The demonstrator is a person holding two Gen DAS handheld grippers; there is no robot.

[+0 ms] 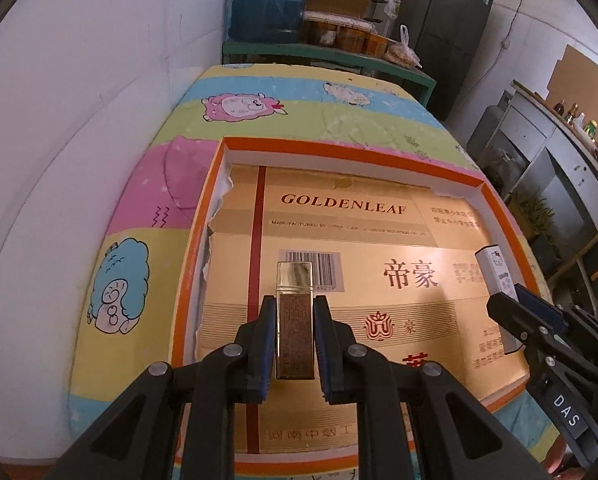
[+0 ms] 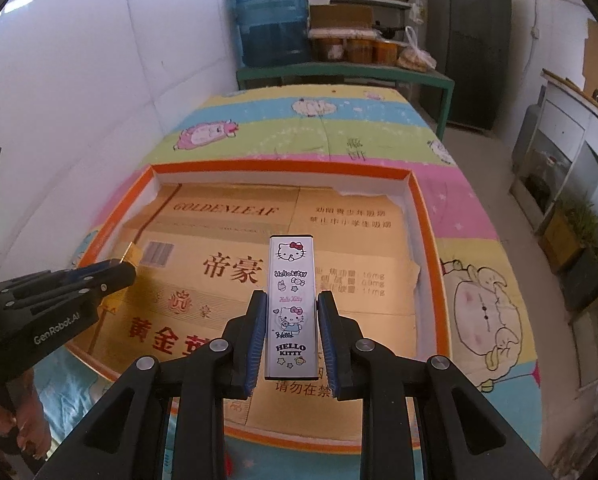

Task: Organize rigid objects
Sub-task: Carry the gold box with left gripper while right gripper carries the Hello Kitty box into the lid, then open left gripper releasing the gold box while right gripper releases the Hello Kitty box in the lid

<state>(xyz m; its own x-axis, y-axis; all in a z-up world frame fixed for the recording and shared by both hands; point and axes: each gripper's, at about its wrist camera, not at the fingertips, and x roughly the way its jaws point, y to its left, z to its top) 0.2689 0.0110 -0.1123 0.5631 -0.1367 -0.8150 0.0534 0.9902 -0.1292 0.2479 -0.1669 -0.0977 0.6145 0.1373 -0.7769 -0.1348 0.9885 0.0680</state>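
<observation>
My left gripper point(image 1: 294, 308) is shut on a slim gold box point(image 1: 294, 320) and holds it above an orange-rimmed tray point(image 1: 341, 148) lined with gold GOLDENLEAF cardboard point(image 1: 339, 208). My right gripper point(image 2: 292, 304) is shut on a slim white Hello Kitty box point(image 2: 292, 304) and holds it above the same tray point(image 2: 283, 171). The right gripper and its white box point(image 1: 497, 270) show at the right in the left wrist view. The left gripper point(image 2: 115, 276) with the gold box point(image 2: 133, 254) shows at the left in the right wrist view.
The tray lies on a table with a pastel cartoon cloth point(image 1: 299, 108), against a white wall on the left. Behind the table stand a green bench point(image 2: 339, 72) with a blue water jug point(image 2: 273, 20) and jars, and a dark fridge point(image 2: 469, 40). Cabinets line the right side.
</observation>
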